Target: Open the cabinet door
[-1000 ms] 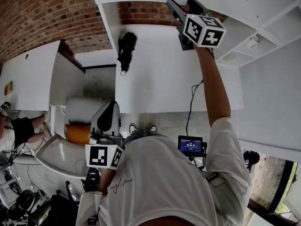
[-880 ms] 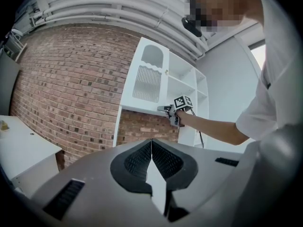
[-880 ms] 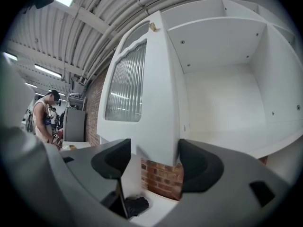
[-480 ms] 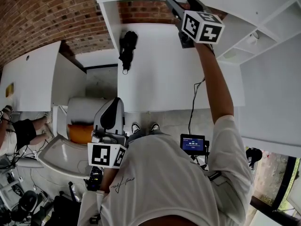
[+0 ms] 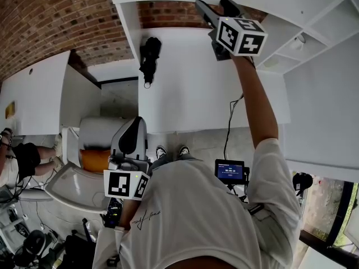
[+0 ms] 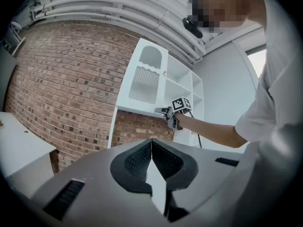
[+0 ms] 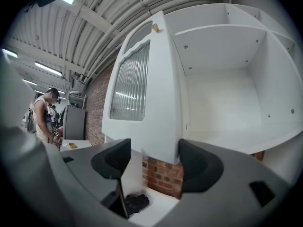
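The white cabinet door (image 7: 142,103) with a ribbed glass panel stands swung out from the cabinet, so the bare white shelf compartment (image 7: 222,103) behind it shows. My right gripper (image 7: 155,157) is raised to the door's lower corner. Its jaws are apart, and the door's bottom edge sits in the gap between them. From the head camera that gripper (image 5: 216,5) is at the top, under the cabinet (image 5: 314,15). My left gripper (image 6: 151,148) hangs low by my body (image 5: 136,122), shut on nothing. It looks toward the door (image 6: 144,82) and the right gripper (image 6: 161,111).
A white counter (image 5: 190,94) lies under the cabinet with a black object (image 5: 150,58) on it. A brick wall (image 5: 50,15) runs behind. Lower left is a white chair (image 5: 84,186) with an orange part. A small screen (image 5: 230,171) hangs at my right side. Another person (image 7: 45,115) stands far left.
The right gripper has edged slightly up and left at the door's lower edge. The left gripper rose a little, then held still.
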Motion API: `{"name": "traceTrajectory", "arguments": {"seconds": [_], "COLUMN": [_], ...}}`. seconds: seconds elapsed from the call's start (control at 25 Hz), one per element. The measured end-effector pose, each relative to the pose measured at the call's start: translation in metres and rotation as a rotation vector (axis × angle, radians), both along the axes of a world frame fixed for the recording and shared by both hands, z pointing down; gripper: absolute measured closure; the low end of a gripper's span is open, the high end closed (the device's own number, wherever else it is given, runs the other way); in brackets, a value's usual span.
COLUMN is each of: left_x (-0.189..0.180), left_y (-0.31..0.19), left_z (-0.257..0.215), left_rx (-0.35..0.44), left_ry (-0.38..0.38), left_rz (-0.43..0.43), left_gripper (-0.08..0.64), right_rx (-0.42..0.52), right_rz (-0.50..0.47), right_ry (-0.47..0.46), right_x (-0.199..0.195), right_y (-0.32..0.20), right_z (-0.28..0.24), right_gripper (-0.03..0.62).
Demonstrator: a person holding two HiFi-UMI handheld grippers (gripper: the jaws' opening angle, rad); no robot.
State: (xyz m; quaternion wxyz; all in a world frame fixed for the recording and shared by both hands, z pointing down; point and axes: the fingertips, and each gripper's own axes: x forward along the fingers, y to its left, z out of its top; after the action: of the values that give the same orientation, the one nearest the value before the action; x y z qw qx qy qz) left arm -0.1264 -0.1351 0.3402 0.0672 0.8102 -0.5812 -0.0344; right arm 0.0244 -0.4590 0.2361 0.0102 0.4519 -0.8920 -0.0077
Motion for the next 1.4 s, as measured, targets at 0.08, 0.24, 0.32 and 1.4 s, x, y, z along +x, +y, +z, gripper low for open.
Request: {"name": "traceTrajectory", "arguments": {"seconds": [0.08, 0.24, 0.32, 1.4], "left_x": [0.001, 0.004, 0.005, 0.020], "left_y": [0.001, 0.003, 0.004, 0.008], "left_z": [0.001, 0.000, 0.000, 0.004], "left_rx": [-0.002, -0.001, 0.001, -0.011], "left_ry": [0.001, 0.004, 0.005, -0.003], "left_rz": [0.003, 0.009, 0.010, 0.050], "left_gripper": [0.543, 0.543, 0.543, 0.543], "right_rx": [-0.001, -0.006, -0.010, -0.014], "right_rz": [-0.004, -0.011, -0.013, -0.072], "right_ry": [0.001, 0.004, 0.002, -0.016], "right_x": [0.000, 0.000, 0.002, 0.018], "right_y": [0.004, 0.008, 0.011, 0.045], "right_z": [-0.001, -0.001, -0.001, -0.001], "right_gripper": [0.291, 0.291, 0.293, 0.422]}}
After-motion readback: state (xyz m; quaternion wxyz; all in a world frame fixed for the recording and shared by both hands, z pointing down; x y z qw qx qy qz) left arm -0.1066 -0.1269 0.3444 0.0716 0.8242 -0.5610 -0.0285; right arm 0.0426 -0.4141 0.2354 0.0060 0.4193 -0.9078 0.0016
